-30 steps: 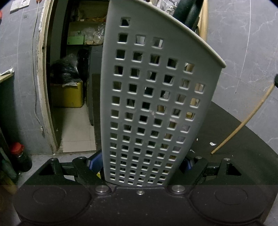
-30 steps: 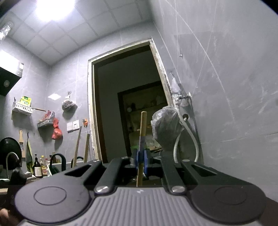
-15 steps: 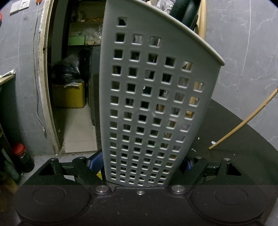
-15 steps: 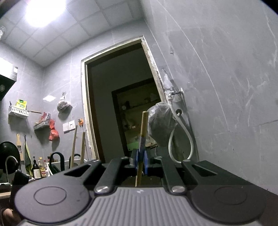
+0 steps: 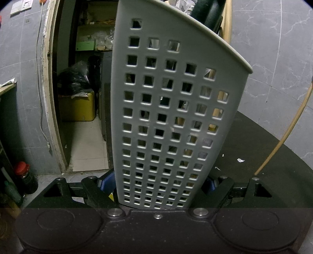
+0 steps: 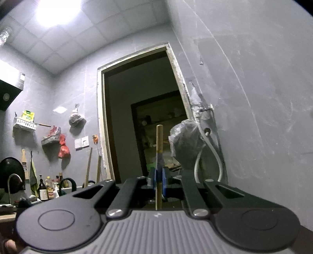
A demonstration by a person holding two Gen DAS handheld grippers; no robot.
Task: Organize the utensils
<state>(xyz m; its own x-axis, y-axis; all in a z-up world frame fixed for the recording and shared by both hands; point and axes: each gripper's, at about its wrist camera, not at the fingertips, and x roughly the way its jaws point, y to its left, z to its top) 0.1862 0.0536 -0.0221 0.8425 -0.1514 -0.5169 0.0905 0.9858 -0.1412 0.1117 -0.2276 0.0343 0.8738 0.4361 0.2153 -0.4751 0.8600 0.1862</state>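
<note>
A tall grey perforated utensil holder (image 5: 172, 117) fills the left wrist view, standing upright between the blue pads (image 5: 105, 181) of my left gripper (image 5: 158, 187), which is shut on its base. A black handle (image 5: 209, 11) and a wooden handle (image 5: 228, 25) stick out of its top. To its right a thin wooden chopstick (image 5: 283, 136) slants down, its tip on the black table (image 5: 273, 166). In the right wrist view my right gripper (image 6: 159, 181) is shut on that chopstick (image 6: 159, 140), which points upward between the blue pads.
Paper scraps (image 5: 240, 160) lie on the table beside the holder. An open doorway (image 5: 78, 97) with a yellow box (image 5: 78, 106) is behind on the left. A grey wall (image 6: 254, 97) is close on the right, with a bagged tap and hose (image 6: 187, 144). Bottles (image 6: 47, 189) stand far left.
The chopstick seen beside the holder now stands steeper, with its tip shifted slightly right. The right wrist view has shifted a little. The holder and left gripper have not moved.
</note>
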